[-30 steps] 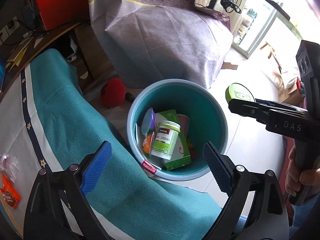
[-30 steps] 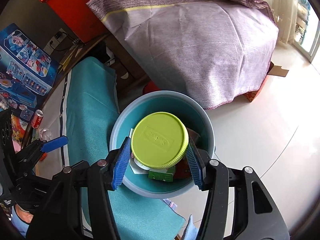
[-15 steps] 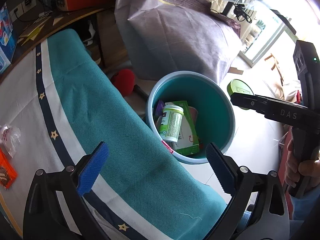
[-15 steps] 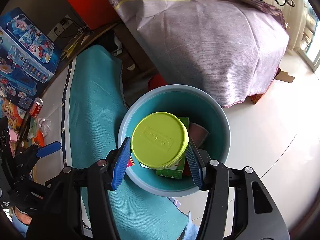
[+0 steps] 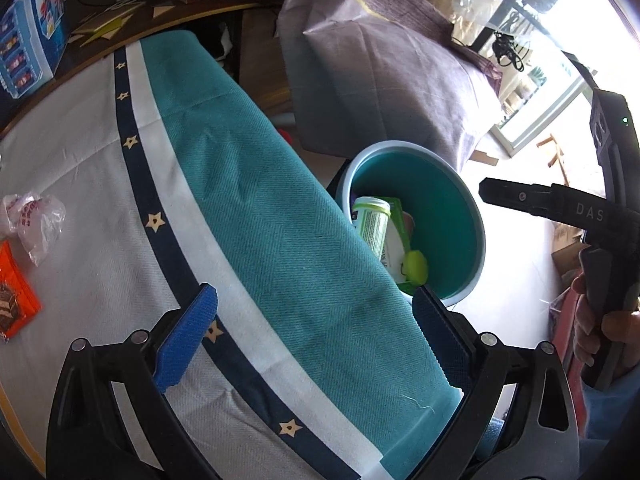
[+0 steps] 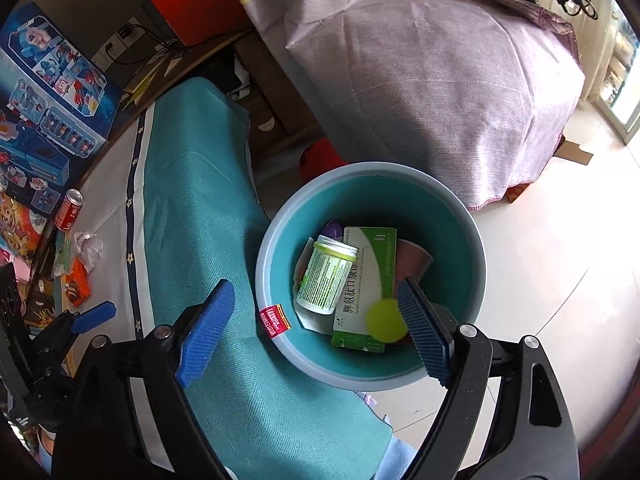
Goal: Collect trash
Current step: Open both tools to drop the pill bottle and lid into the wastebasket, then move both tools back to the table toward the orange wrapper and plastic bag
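Hanging spread over bin (image 6: 276,256), right gripper (image 6: 316,332), "FASHION" tag (image 6: 274,321), "DAS" lettering (image 5: 589,212)

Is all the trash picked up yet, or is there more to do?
Not all yet. The bin already holds a bottle, a green box and a green lid. Both the right gripper and the left gripper are open and hold nothing. Left on the table: a crumpled plastic wrapper, an orange packet and a red can.
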`<state>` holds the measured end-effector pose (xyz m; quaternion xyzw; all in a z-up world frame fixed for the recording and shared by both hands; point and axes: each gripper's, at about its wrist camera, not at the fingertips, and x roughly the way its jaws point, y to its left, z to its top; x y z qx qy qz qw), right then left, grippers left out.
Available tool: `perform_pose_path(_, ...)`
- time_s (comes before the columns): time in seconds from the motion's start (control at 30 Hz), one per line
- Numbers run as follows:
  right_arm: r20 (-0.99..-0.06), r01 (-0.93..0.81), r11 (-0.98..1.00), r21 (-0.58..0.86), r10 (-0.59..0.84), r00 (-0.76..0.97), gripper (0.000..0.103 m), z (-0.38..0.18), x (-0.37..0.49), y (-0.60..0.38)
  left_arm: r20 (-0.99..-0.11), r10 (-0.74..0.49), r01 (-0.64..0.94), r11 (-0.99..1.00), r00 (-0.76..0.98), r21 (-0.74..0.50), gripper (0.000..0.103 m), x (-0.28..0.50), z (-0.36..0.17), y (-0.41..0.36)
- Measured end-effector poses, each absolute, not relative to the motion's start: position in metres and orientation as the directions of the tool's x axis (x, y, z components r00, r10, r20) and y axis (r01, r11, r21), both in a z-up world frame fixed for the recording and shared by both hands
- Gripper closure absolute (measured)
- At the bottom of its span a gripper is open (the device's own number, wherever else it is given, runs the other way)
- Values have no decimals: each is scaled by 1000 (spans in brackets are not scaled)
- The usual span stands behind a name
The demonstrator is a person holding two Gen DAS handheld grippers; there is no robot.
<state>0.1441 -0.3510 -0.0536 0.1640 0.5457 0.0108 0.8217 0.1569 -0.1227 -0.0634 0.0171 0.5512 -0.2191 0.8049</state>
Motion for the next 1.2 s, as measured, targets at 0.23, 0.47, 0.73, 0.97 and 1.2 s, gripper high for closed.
perform_pose_path(0.23,-911,170,952,253,176,373,18,-54,145,-342,-889,-345,341,910,301,-237,5,152,-65,-104)
perform_pose_path(0.47,-920,140,963,229,168,355,16,-52,148,-323,-883,-353,319,913,309,-254,5,147,-66,-88)
perform_pose_path(0.73,-930,68,976,205,173,324,15,-51,161,-281,-887,-317,259,936,336,-237,5,142,-67,-43)
perform_pose_path(0.97,-941,-61,980,187,196,277,15,-51,183,-216,-890,-263,122,964,373,-235,5,141,-69,29)
perform_pose_path(1.2,-944,-254,951,176,236,232,15,-42,211,-130,-888,-172,-39,977,427,-208,5,137,-67,109)
